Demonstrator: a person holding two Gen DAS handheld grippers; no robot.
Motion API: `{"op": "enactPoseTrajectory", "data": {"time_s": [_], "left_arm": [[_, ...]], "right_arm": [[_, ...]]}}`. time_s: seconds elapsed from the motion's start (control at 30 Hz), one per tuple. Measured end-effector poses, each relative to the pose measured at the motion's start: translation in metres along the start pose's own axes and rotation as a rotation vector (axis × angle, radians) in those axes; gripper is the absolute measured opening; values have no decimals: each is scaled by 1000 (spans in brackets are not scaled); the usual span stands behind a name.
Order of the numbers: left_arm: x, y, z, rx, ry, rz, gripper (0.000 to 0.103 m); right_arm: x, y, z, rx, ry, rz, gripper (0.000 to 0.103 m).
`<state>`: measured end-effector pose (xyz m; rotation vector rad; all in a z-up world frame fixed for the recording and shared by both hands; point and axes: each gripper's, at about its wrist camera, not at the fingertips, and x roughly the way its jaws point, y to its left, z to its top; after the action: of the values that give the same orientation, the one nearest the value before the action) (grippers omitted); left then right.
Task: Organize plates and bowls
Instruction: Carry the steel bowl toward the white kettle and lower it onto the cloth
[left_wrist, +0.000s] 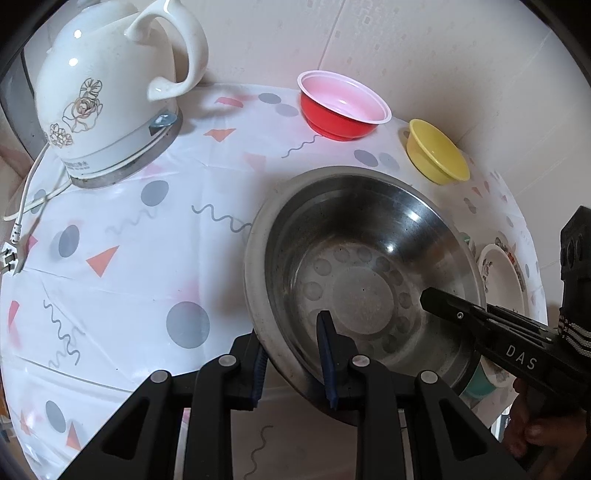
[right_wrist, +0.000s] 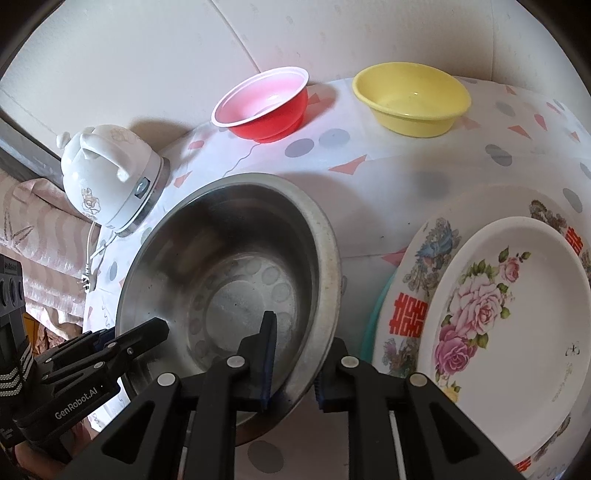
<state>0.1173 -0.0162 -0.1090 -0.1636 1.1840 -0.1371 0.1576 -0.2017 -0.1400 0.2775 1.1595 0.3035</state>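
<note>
A large steel bowl is held tilted above the table. My left gripper is shut on its near left rim, one finger inside and one outside. My right gripper is shut on its near right rim in the same way, and shows at the right in the left wrist view. A red bowl and a yellow bowl stand at the back of the table. A stack of flowered plates lies to the right of the steel bowl.
A white electric kettle on its base stands at the back left, its cord trailing off the left edge. The table wears a patterned white cloth. A wall stands behind the table. A teal rim shows under the plates.
</note>
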Motion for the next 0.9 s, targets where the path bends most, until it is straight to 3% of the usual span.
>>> {"op": "enactPoseTrajectory", "data": {"time_s": [0.3, 0.67, 0.9], "left_arm": [[6, 7, -5, -15, 24, 2, 24], [5, 7, -6, -21, 18, 12, 24], [3, 4, -6, -4, 24, 11, 24]], "right_arm": [[-3, 1, -1, 6, 16, 41, 26], [-8, 2, -11, -43, 41, -13, 24], [-24, -14, -12, 46, 37, 45, 24]]}}
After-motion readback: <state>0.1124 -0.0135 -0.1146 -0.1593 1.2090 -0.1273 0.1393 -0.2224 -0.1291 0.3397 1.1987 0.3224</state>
